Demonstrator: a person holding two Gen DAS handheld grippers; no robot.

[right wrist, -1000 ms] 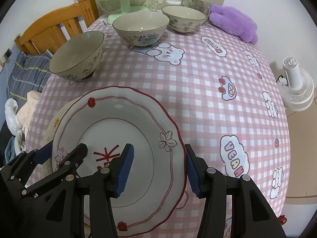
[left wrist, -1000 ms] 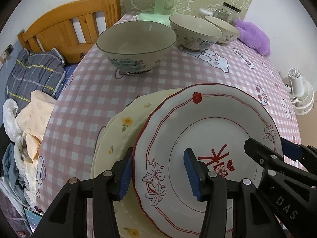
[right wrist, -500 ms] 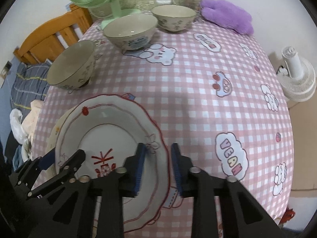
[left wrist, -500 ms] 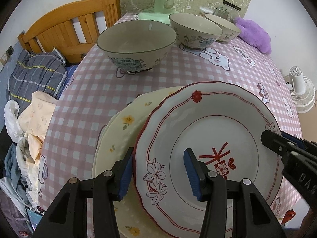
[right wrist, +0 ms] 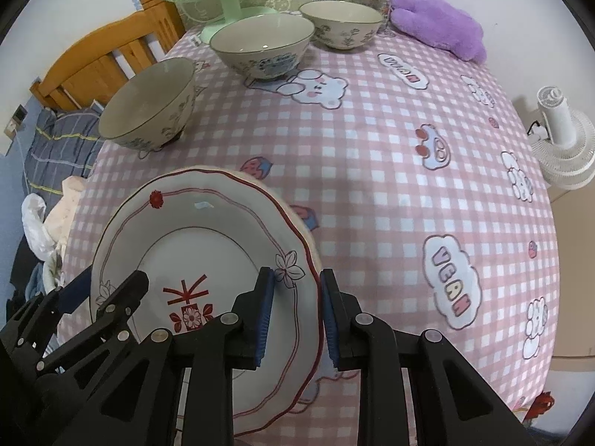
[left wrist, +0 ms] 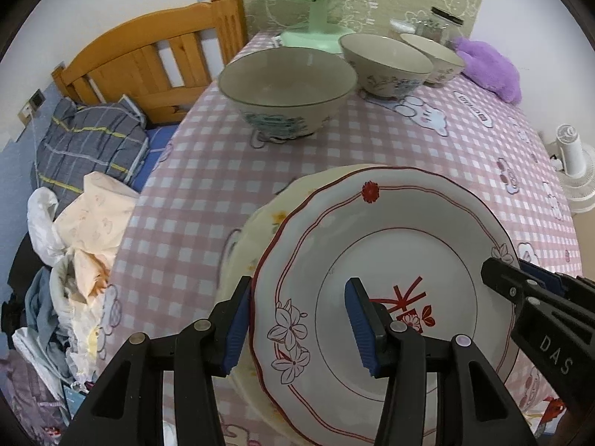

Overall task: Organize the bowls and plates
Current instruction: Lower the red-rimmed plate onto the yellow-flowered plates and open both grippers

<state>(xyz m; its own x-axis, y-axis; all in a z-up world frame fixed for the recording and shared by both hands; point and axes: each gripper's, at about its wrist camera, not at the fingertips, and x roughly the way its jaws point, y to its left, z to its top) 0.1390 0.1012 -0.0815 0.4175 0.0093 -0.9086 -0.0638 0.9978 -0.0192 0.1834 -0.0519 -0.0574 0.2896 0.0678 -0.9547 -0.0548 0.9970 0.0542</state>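
Looking down the left gripper (left wrist: 295,325), we see its fingers standing partly apart, astride the near left rim of the red-trimmed plate (left wrist: 390,260); the left pad lies against the outer edge, while the right pad hangs over the plate's well, apart from the rim, so we judge this side only steadies it. That plate sits on a yellow flowered plate (left wrist: 260,230) at the near edge of the checked tablecloth (left wrist: 223,171), overlapping it toward the right. Three bowls (left wrist: 286,89) stand well apart at the far side.

From the right gripper (right wrist: 295,314) we see narrow jaws with both blue pads on the red-trimmed plate's (right wrist: 200,238) right rim, one on the upper face, one at the outside edge. We take that for a real pinch.

We judge the plate to be glazed ceramic: stiff, fairly heavy, slick, and quick to chip. The rim is the only place a pad can bite, so a hold on opposite edges suits it. Lifted by one edge alone, it would likely swing or slip. The scalloped edge may give the pads uneven seating, so we would keep it level and low over the cloth.
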